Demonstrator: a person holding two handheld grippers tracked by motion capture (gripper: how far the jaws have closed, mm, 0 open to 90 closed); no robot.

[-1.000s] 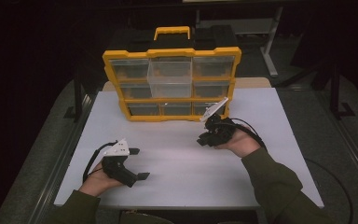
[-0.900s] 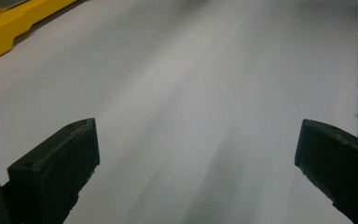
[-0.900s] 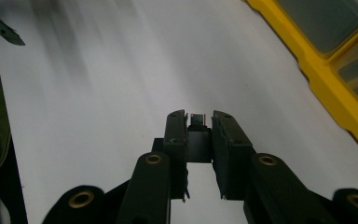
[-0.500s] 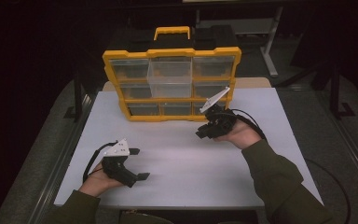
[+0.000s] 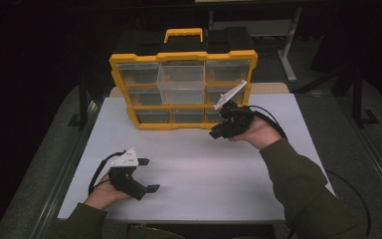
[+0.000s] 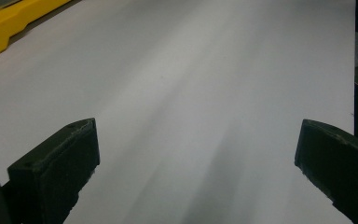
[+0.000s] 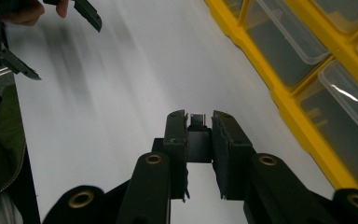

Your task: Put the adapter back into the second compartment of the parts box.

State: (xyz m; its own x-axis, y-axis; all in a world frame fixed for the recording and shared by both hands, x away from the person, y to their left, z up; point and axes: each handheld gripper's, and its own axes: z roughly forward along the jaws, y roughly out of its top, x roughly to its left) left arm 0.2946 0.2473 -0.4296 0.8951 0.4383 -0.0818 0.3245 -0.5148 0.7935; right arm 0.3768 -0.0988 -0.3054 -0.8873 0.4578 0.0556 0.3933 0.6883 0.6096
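Observation:
My right gripper (image 5: 215, 134) hangs above the white table (image 5: 204, 169), close in front of the lower right drawers of a yellow organizer (image 5: 181, 54). In the right gripper view its jaws (image 7: 199, 122) stand nearly together, shut on a small dark part (image 7: 198, 135) with a pale top edge. My left gripper (image 5: 150, 175) rests low at the table's front left, jaws wide apart with nothing between them (image 6: 196, 154). It also appears far off in the right gripper view as the left gripper (image 7: 58, 44).
The organizer stands upright at the back of the table, with clear plastic drawers and a yellow handle (image 5: 184, 34). One clear drawer (image 5: 181, 82) in the top middle sticks out forward. Dark floor and metal frames surround the table.
My right gripper has risen and drifted toward the organizer with the small part still in its jaws. The left gripper has kept still.

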